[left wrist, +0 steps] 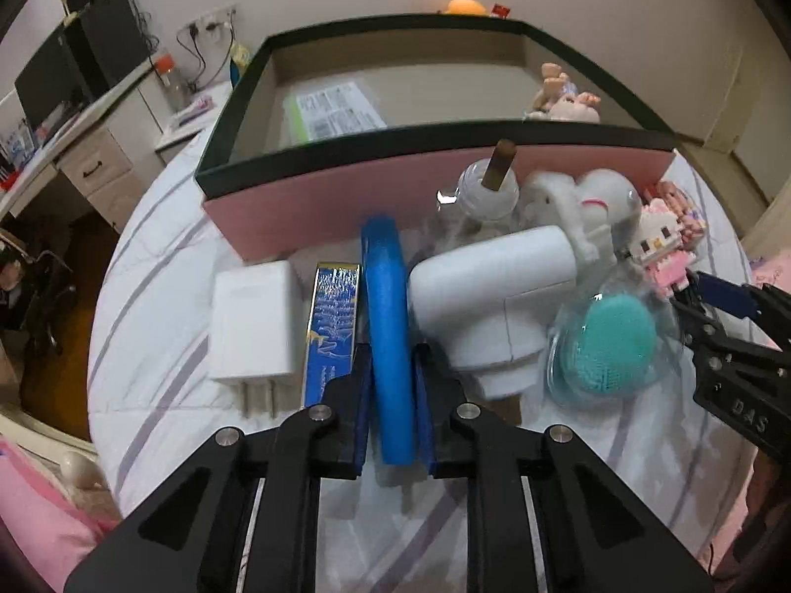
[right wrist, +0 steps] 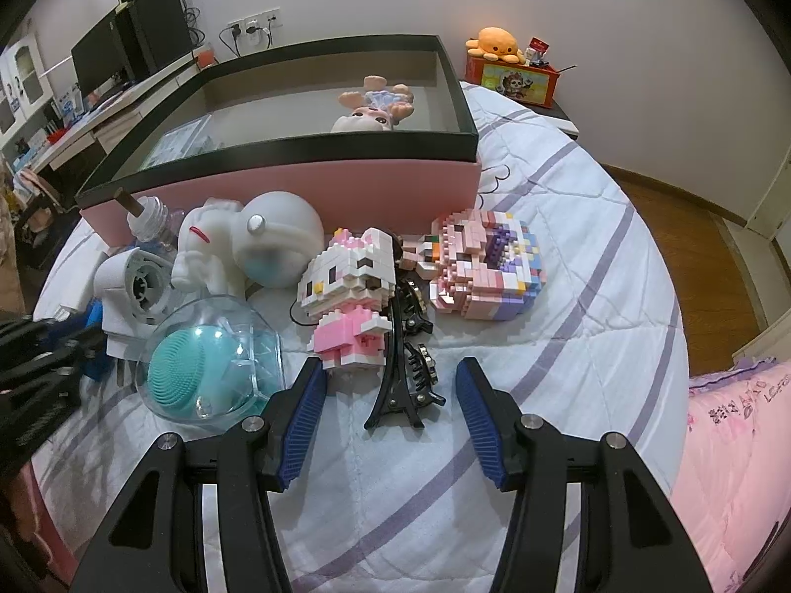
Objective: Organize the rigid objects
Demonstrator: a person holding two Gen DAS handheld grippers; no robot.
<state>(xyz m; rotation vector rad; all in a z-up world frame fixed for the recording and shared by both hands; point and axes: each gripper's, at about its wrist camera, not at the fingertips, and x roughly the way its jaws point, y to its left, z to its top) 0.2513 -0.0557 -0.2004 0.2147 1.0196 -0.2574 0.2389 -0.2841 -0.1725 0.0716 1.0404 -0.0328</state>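
Gripping the blue ring (left wrist: 388, 326) squarely, the left gripper (left wrist: 393, 398) should lift straight, clearing the box (left wrist: 346, 197) wall; the right gripper (right wrist: 390, 395) waits open.

The letters "DAS" stand in raised capitals on the black body of the right gripper (left wrist: 692, 296), seen at the right edge of the left wrist view. Right of the right gripper (right wrist: 390, 395), the pink quilt (right wrist: 731, 444) carries embroidered lettering, too skewed to spell out for sure. Ahead of the left gripper (left wrist: 393, 375), the white label (left wrist: 336, 111) lying in the pink box (left wrist: 306, 212) and the print on the blue and gold box (left wrist: 333, 316) just left of its fingers are both too blurred to read.
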